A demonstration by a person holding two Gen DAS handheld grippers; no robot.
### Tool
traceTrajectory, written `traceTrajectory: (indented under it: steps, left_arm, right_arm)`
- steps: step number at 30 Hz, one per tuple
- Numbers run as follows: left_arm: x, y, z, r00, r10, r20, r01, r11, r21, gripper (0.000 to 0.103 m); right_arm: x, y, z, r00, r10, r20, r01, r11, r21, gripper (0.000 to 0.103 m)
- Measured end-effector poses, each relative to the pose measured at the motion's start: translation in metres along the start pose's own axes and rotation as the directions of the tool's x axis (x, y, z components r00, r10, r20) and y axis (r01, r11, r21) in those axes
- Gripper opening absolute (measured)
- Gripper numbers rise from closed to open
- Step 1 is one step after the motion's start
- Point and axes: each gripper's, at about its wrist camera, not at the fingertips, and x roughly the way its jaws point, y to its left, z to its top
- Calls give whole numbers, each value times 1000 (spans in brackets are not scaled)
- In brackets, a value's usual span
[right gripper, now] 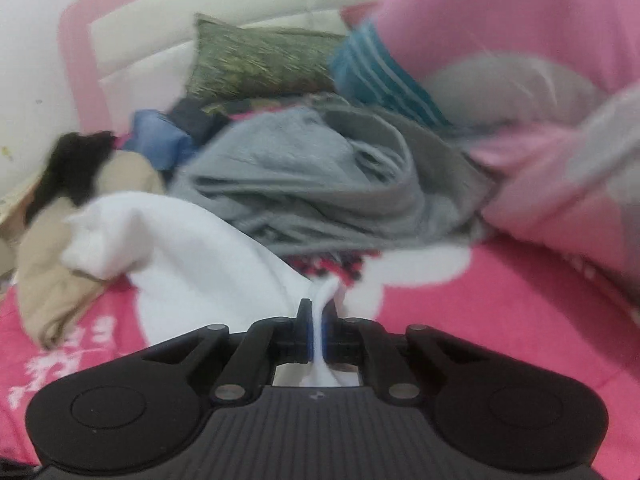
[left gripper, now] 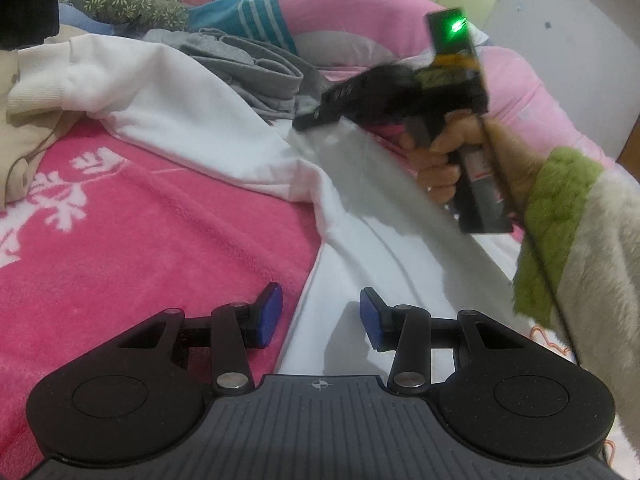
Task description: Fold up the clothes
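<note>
1. The white garment (left gripper: 192, 104) lies across the pink blanket (left gripper: 140, 240), running from a ribbed cuff at the upper left of the left wrist view down to the lower centre, where its edge passes between the left gripper's (left gripper: 320, 316) blue pads (left gripper: 270, 312).
2. The left gripper stands spread – its pads are apart and press on nothing; white cloth lies under and between them, untouched as far as I can see.
3. The right gripper (right gripper: 318, 332) is pressed together on a thin fold of the same white garment (right gripper: 192, 248), which stands up between the pads in the lower centre of the right wrist view.
4. Risk, as I judge it: the pinch holds only a narrow ridge of cloth, so a quick pull could slip it free or lift one layer and leave the rest behind.
5. Risk: with the left side unheld, a pull from the right could drag the whole garment over the blanket instead of folding it – or catch the grey clothes (left gripper: 248, 68) heaped just beyond.
6. The beige garment (left gripper: 24, 144) at the left edge touches the white cuff and could be carried along.
7. Hard to make out: the right wrist view is blurred, so the pile at the back reads only as colours
8. The garment's full outline is cut off by both frames, and the hand (left gripper: 440, 160) on the right gripper's handle hides the cloth behind it
</note>
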Motion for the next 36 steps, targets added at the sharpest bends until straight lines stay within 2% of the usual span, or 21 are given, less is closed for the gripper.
traceTrajectory:
  steps: [1, 2, 4, 5, 7, 9, 11, 13, 15, 17, 20, 23, 24, 26, 29, 32, 33, 35, 36]
  left_arm:
    - [0, 0, 0, 1000, 0, 1, 0, 1000, 1, 43]
    - [0, 0, 0, 1000, 0, 1, 0, 1000, 1, 43]
    - [0, 1, 0, 1000, 0, 1, 0, 1000, 1, 43]
    - [1, 1, 0, 1000, 1, 1, -1, 1000, 3, 43]
    - [1, 0, 0, 1000, 4, 1, -4, 1000, 8, 43]
    - [2, 0, 1, 1000, 7, 1, -7, 1000, 12, 43]
    - [2, 0, 1, 1000, 8, 2, -8, 1000, 12, 43]
    - [2, 0, 1, 1000, 8, 3, -8, 1000, 11, 43]
    - [2, 1, 2, 1000, 8, 3, -8, 1000, 11, 43]
    - [2, 0, 1, 1000, 9, 4, -9, 1000, 12, 43]
    - [2, 0, 1, 1000, 10, 5, -10, 1000, 13, 43]
    - [2, -1, 0, 1000, 10, 6, -10, 1000, 14, 43]
    - [2, -1, 0, 1000, 10, 7, -10, 1000, 14, 43]
    - [2, 0, 0, 1000, 9, 7, -9, 1000, 13, 43]
    - [2, 0, 0, 1000, 7, 8, -7, 1000, 11, 43]
    - [3, 0, 1, 1000, 5, 8, -5, 1000, 11, 43]
    - [3, 0, 1, 1000, 5, 8, -5, 1000, 10, 43]
    - [3, 1, 1, 1000, 4, 8, -4, 1000, 8, 43]
    - [3, 1, 1, 1000, 4, 8, -4, 1000, 8, 43]
  right_arm:
    - [-1, -1, -1, 1000, -18, -13, 18, 1000, -1, 19]
    - [-9, -4, -1, 999, -30, 14, 30, 1000, 6, 26]
    - [-40, -12, 2, 992, -52, 116, 49, 998, 31, 57]
    - [-60, -18, 2, 982, -69, 173, 62, 997, 47, 60]
    - [-100, -38, 0, 961, -133, 244, 110, 988, 104, 60]
    - [-125, -55, -9, 948, -204, 244, 174, 975, 139, 60]
    - [-143, -71, -23, 941, -270, 204, 242, 958, 152, 60]
    - [-149, -79, -44, 939, -321, 126, 307, 944, 118, 59]
    - [-148, -88, -67, 926, -375, 50, 370, 925, 91, 59]
    - [-151, -105, -90, 914, -405, -1, 400, 904, 150, 59]
    - [-163, -138, -118, 914, -405, -9, 382, 855, 350, 60]
    - [-176, -171, -142, 938, -341, 57, 247, 778, 577, 72]
    - [-179, -180, -148, 943, -324, 77, 207, 751, 627, 75]
    - [-180, -191, -153, 942, -319, 101, 171, 719, 674, 75]
    - [-172, -191, -143, 961, -260, 94, 139, 748, 649, 79]
    - [-164, -169, -131, 978, -200, 60, 140, 841, 523, 75]
    - [-161, -158, -127, 980, -196, 45, 152, 868, 472, 70]
    - [-156, -142, -125, 976, -218, 6, 198, 896, 397, 57]
    - [-154, -136, -125, 965, -262, -11, 247, 897, 365, 41]
